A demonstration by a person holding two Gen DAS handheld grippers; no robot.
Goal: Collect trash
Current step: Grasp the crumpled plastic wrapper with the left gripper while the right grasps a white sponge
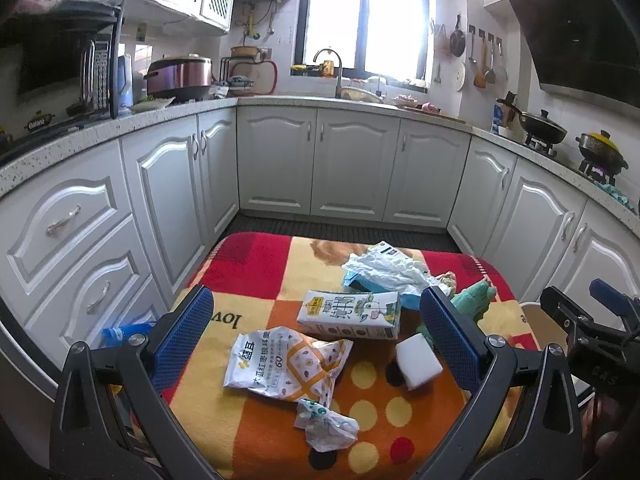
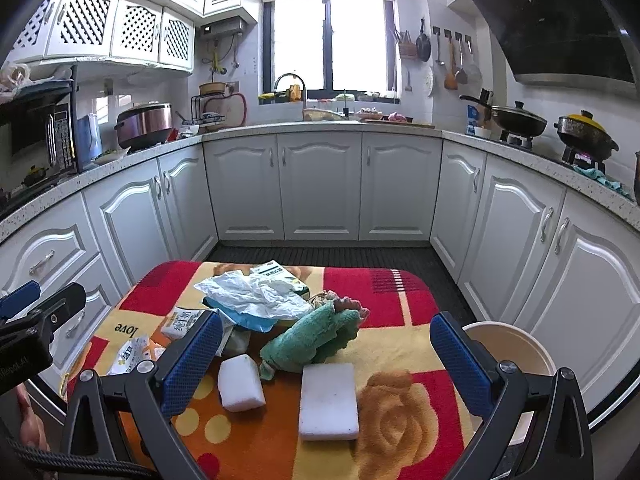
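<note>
Both grippers, left and right, spread wide, nothing held, above blanket. On blanket: wrapper, packet, sponges, carton, green cloth, crumpled plastic. Bowl beside right edge. Behind: white cabinets, sink, window.

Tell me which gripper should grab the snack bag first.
Left. The snack bag lies between the open left gripper, just ahead. From the right gripper it sits off to the side, past the sponges.

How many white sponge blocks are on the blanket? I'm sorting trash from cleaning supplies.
2: a smaller sponge block left of the green towel's end, a larger sponge block just right of it. Clutter could hide more.
</note>
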